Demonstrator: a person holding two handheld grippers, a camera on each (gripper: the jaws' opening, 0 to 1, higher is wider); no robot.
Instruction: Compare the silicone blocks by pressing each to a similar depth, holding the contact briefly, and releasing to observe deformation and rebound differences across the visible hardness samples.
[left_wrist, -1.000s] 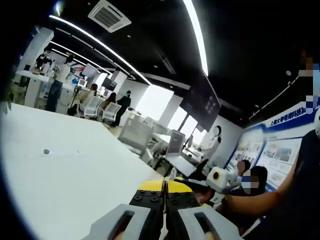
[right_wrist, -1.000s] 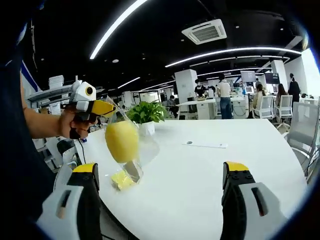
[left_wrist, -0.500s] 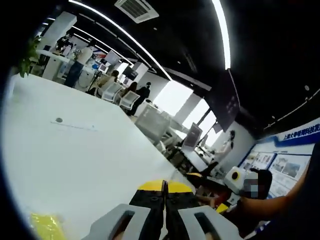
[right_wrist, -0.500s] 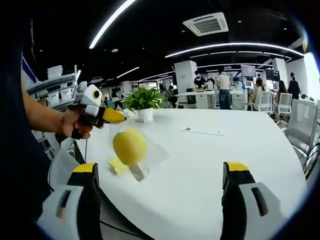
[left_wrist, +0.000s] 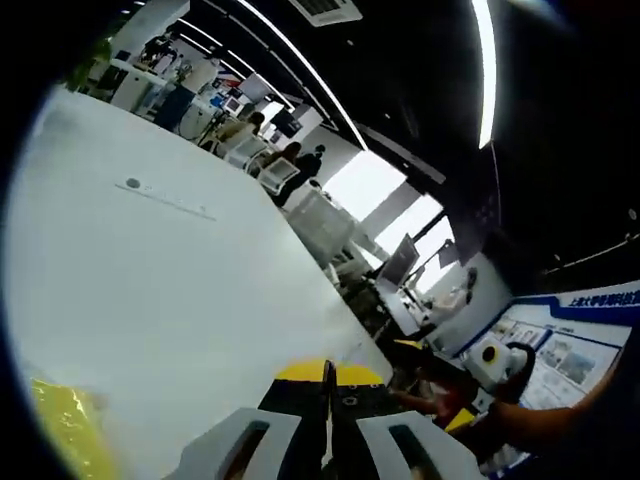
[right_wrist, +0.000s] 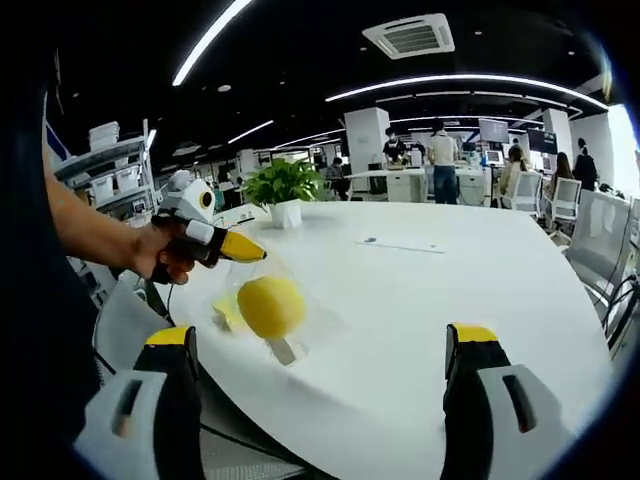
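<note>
**A:** What is each gripper doing?

**B:** In the right gripper view, the left gripper is held in a hand to the left of the right gripper's own jaws. Its yellow jaws are pressed together on the edge of a clear bag. The right gripper is spread wide and grips nothing, with bare white tabletop between its jaws.

**A:** Where are the samples?

**B:** A round yellow lump sits inside the bag, just below the left gripper's tips, at or just above the tabletop. A flat yellow block lies on the tabletop just beside it. A plant stands well beyond.

**A:** What could go wrong?

**B:** I judge the pinch on thin film to be weak, so the bag may slip and the lump roll off. The film could also blur any press comparison, and the near tabletop edge is close.
</note>
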